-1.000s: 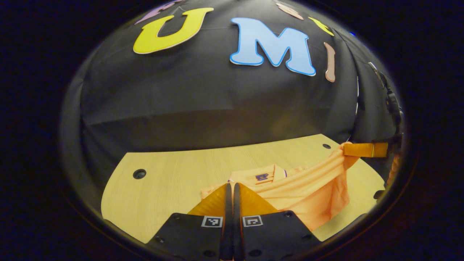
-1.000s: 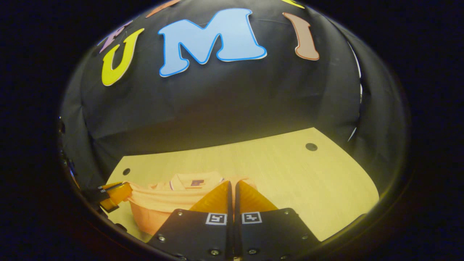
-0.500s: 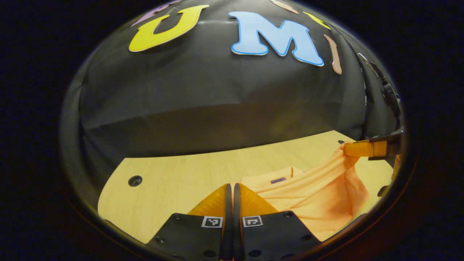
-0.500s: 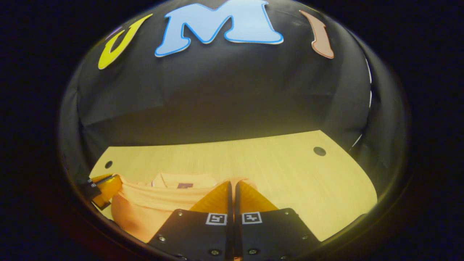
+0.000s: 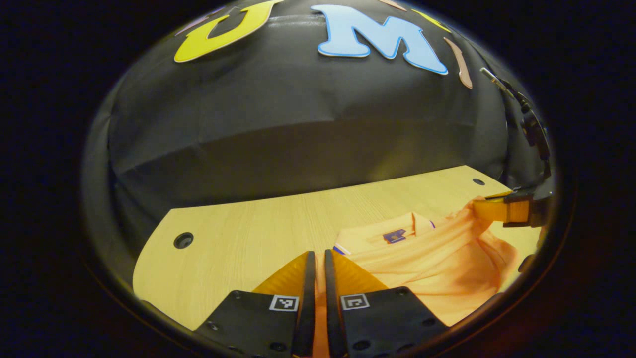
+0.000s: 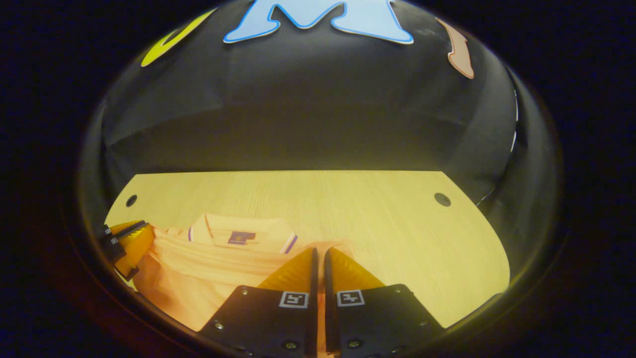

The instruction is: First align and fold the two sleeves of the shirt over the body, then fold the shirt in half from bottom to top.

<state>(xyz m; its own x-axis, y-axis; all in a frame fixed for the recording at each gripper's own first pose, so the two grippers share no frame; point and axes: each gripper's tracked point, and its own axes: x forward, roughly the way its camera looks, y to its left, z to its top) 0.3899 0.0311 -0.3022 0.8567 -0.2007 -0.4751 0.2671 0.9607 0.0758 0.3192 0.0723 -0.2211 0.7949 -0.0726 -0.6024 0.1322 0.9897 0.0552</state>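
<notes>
- Black cloth (image 5: pixel 298 124) walls the booth, and a pale wooden table (image 5: pixel 238 233) with small dark round holes (image 5: pixel 183 240) near its edge runs up to it.
- Nearest in the left gripper view, the left claw (image 5: pixel 316 258) has its two fingers drawn almost together, with a thin strip of orange fabric running up the narrow slit between them; it grips an edge of the shirt (image 5: pixel 427 263).
- Just beyond those fingers the orange shirt lies bunched on the table, its cloth rising in soft folds toward the right.
- Farther back on the shirt, the collar (image 5: pixel 392 231) lies flat with a small dark tag inside it and a thin striped trim at its edge.
- At the far right of that view the right claw (image 5: pixel 489 209) holds another corner of the shirt lifted above the table, the fabric draping down from it.
- In the right gripper view, the right claw (image 6: pixel 319 258) likewise shows its fingers nearly closed, a sliver of orange cloth pinched in the gap.
- To the left of those fingers the shirt (image 6: pixel 208 268) spreads over the table (image 6: pixel 387 223), collar (image 6: pixel 238 233) beyond, facing the wall.
- At the left edge the left claw (image 6: pixel 131 238) meets the shirt's raised corner.
- Bare table stretches from the shirt to the far wall (image 6: pixel 308 109).
</notes>
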